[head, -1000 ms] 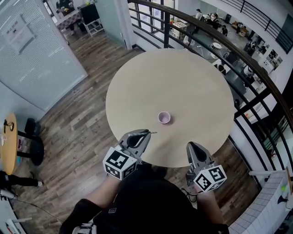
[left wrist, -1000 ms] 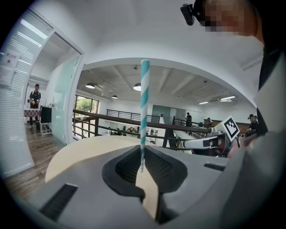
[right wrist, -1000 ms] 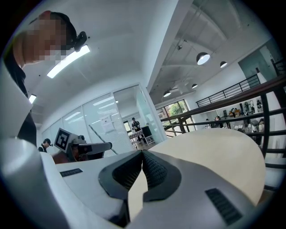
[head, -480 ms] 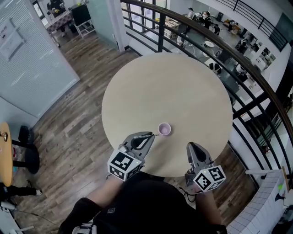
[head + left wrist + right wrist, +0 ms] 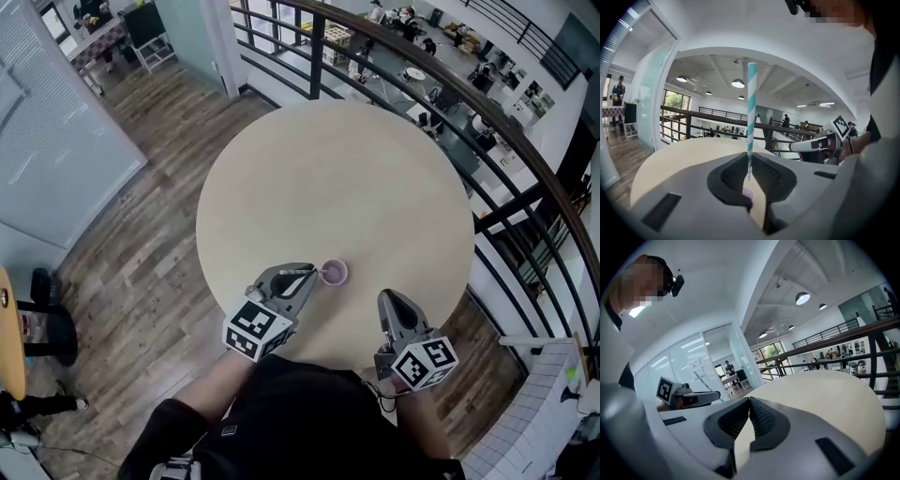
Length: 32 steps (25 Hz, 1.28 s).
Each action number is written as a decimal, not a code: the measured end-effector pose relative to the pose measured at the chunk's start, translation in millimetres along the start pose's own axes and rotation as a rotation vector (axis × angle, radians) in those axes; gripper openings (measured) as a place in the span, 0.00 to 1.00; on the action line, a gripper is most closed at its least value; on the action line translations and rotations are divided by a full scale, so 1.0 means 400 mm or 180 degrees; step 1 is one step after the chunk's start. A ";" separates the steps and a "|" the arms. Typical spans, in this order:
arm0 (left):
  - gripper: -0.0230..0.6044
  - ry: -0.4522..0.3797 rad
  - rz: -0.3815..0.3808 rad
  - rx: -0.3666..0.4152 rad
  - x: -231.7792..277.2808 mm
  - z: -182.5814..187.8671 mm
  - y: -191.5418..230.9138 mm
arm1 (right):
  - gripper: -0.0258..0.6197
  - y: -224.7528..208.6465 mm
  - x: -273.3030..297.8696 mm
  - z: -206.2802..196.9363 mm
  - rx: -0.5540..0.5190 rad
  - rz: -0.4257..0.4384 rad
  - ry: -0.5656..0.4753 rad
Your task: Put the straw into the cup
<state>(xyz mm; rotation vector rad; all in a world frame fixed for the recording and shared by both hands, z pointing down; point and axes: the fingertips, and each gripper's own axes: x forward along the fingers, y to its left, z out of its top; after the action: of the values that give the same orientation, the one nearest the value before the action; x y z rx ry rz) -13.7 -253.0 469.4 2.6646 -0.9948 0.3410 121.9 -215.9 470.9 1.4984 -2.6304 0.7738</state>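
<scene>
Not in yet: left tongs [image 5: 305, 273] pinched the teal-striped paper straw [image 5: 751, 117], small pink cup [image 5: 334, 273] at their 3 o'clock; right tongs [image 5: 749, 401] closed, empty.

A round, pale beige counter [image 5: 347, 178] stands on a wood-plank floor [image 5: 141, 244]. Resting on it is a small lilac cup [image 5: 334, 273], upright with its mouth open, near the person's edge and well apart from the far rim.
</scene>
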 end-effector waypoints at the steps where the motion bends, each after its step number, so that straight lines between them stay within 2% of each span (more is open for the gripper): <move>1: 0.08 0.0012 -0.0003 -0.0009 0.011 0.000 0.002 | 0.07 -0.011 0.005 -0.001 -0.0010 0.0004 0.0033; 5: 0.08 0.0106 -0.0033 -0.0042 0.058 -0.019 0.018 | 0.07 -0.052 0.033 -0.007 -0.0023 0.0020 0.0131; 16: 0.08 0.0460 -0.0076 -0.0237 0.179 -0.182 0.083 | 0.07 -0.149 0.138 -0.098 0.0026 -0.0023 0.0369; 22: 0.08 0.0630 -0.0111 -0.0298 0.227 -0.252 0.096 | 0.07 -0.159 0.169 -0.157 0.0065 0.0030 0.0525; 27: 0.08 0.0723 -0.0190 -0.0285 0.251 -0.296 0.084 | 0.07 -0.171 0.190 -0.183 0.0105 -0.0009 0.0549; 32: 0.08 0.0833 -0.0164 -0.0337 0.262 -0.344 0.084 | 0.07 -0.172 0.196 -0.184 0.0136 -0.0041 0.0531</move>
<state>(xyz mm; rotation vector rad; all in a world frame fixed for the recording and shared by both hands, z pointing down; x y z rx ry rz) 24.3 -294.2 636.5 2.4664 -0.8378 0.5907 119.1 -276.4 583.4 1.3922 -2.4964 0.9165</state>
